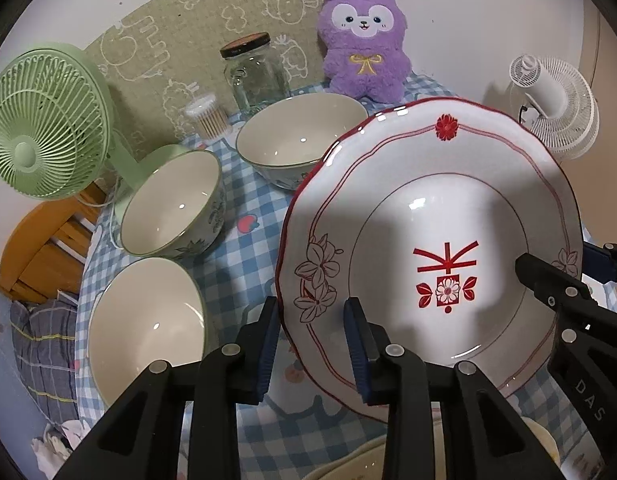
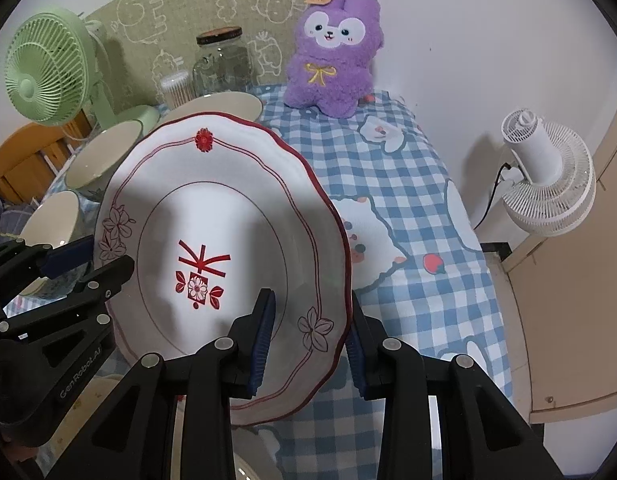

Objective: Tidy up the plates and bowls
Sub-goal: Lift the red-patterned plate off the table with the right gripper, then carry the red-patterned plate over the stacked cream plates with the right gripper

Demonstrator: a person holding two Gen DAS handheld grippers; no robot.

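White with red lines and a red flower mark in the middle, the plate (image 1: 428,236) is up off the table, tipped so its inside faces the cameras. Two grippers hold it, one on each side.

The left gripper (image 1: 314,344) comes up from the bottom of the left wrist view and points down and forward. Its two blue pads are clamped on the plate's left rim, one pad (image 1: 268,348) behind the rim and one on the front, just under the drawn flowers.

The right gripper (image 2: 308,344) does the same on the other side. In the right wrist view its pads squeeze the plate's right rim, one pad (image 2: 262,340) on the front of the plate and one behind it. It also points down and forward. Each gripper shows at the edge of the other one's view, black with a blue tip, reaching in from the side.

Under the plate lies a blue and white checked tablecloth (image 2: 408,184) with cartoon pictures. Three bowls sit on it to the left: a near bowl (image 1: 144,332), a middle bowl (image 1: 172,204) and a far bowl (image 1: 300,136). They are close together and cream inside.

Behind them stand a green fan (image 1: 44,128), a glass jar (image 1: 256,76) with a dark lid, and a small tub of cotton swabs (image 1: 208,116). A purple plush toy (image 2: 334,56) sits at the back by the wall. A white fan (image 2: 548,176) is on the right.
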